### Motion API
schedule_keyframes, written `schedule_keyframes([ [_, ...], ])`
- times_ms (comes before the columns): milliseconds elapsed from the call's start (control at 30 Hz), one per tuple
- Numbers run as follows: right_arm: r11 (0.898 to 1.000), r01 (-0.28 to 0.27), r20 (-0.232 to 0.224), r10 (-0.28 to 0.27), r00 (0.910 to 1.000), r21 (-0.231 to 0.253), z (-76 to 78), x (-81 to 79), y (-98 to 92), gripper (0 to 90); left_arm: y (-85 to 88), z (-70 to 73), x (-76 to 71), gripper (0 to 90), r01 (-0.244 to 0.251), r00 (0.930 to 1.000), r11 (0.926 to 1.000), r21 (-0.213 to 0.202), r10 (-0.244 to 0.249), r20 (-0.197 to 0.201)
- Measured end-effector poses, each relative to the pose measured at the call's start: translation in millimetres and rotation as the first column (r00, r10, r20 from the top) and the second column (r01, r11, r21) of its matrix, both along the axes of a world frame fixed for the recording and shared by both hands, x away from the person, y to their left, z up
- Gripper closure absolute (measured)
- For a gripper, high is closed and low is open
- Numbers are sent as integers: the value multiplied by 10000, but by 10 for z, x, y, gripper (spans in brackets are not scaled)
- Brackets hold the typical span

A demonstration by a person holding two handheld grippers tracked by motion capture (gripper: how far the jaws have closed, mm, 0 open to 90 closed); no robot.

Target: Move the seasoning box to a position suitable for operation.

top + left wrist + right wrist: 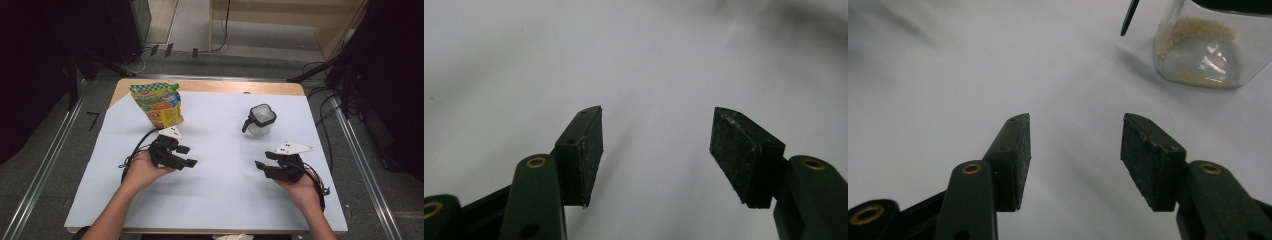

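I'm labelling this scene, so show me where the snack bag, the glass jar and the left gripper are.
snack bag [159, 105]: high view, middle of its printed front.
glass jar [1205, 47]: right gripper view, its clear wall.
left gripper [187, 156]: high view, midway between its open jaws.

A pouch [159, 104] stood at the sheet's [220, 200] far left, a jar [260, 120] to its right, well apart. The left gripper [187, 156] lay just before the pouch. The right gripper [264, 165] lay before the jar, near it. Both rested over the sheet on the table [210, 86].
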State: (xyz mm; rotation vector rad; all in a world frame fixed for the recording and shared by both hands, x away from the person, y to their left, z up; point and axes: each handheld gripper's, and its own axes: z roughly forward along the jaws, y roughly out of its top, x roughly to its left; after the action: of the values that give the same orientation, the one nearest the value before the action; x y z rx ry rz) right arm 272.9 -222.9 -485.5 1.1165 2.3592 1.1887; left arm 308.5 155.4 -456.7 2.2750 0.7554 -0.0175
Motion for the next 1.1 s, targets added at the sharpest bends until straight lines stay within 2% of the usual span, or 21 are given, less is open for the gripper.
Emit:
schedule_keyframes([
  [300, 9998, 18, -171, -14, 9999, 215, -4, 5, -12, 493, -1, 0, -1, 390, 15, 10000, 10000, 7, -15, -9],
  [467, 9999, -83, -164, 84, 9998, 112, -7, 7, -13, 494, 2, 1, -1, 390, -2, 10000, 10000, 1, 2, -9],
  [1100, 9994, -205, -270, 213, 9994, 276, 2, 11, -31, 508, 6, 0, 2, 389, 25, 10000, 10000, 14, -24, -34],
])
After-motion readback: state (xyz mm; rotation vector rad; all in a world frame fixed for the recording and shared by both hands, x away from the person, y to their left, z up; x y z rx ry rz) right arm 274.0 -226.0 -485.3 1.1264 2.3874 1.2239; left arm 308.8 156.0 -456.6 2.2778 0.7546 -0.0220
